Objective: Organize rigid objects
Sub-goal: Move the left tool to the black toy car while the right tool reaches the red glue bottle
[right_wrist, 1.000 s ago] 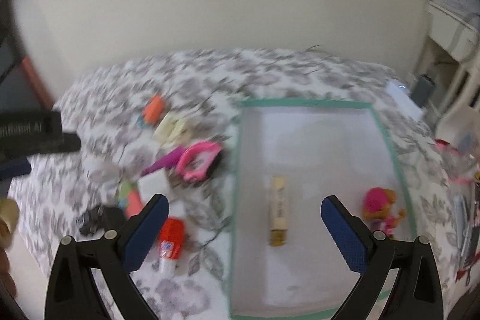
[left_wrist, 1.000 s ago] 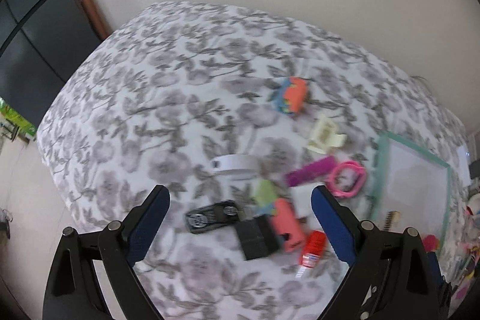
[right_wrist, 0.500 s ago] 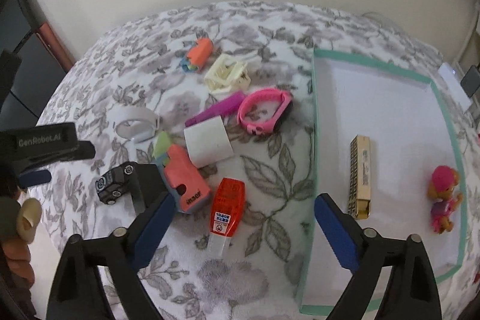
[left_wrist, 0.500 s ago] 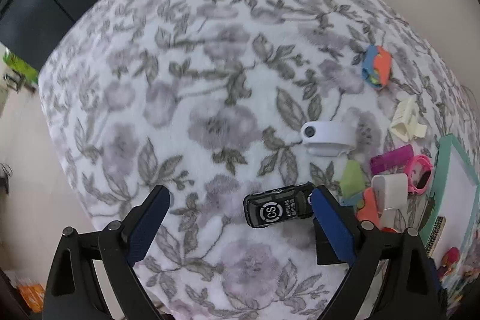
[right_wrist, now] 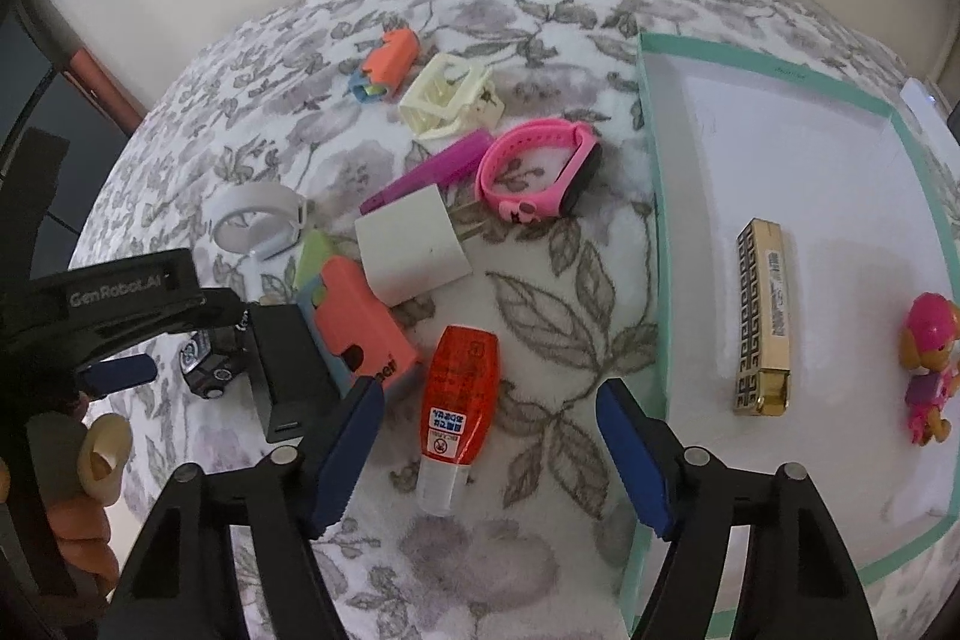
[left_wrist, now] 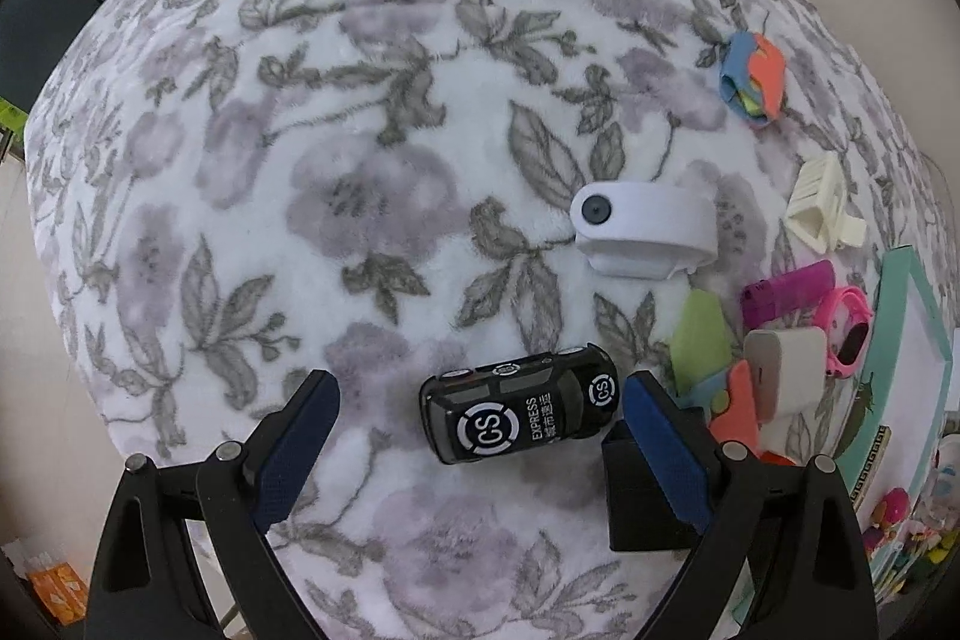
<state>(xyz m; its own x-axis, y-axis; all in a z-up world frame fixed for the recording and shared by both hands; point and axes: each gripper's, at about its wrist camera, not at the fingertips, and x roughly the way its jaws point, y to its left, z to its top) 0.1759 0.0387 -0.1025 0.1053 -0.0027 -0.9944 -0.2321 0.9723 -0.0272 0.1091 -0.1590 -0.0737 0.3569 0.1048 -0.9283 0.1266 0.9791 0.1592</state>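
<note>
A black toy car (left_wrist: 519, 412) marked "CS Express" lies on the flowered blanket, between the spread fingers of my left gripper (left_wrist: 477, 388), which points straight down and touches nothing. In the right wrist view a red glue bottle (right_wrist: 459, 388) lies between the fingers of my right gripper (right_wrist: 486, 394). Its jaws are closing, with a gap left on both sides of the bottle. A white tray with a teal rim (right_wrist: 651, 196) holds a gold box (right_wrist: 762, 316) and a pink toy figure (right_wrist: 927, 364).
A black block (left_wrist: 636, 490) sits against my left gripper's right finger. Beyond lie a coral box (right_wrist: 360, 322), white charger (right_wrist: 411, 244), pink wristband (right_wrist: 534, 172), purple stick (right_wrist: 432, 169), cream clip (right_wrist: 447, 100), white band (left_wrist: 648, 226) and orange-blue piece (left_wrist: 753, 79). The blanket's edge drops off at left.
My left gripper sank until the black car lay between its fingers. My right gripper moved from above the tray down to the red bottle, and its jaws narrowed.
</note>
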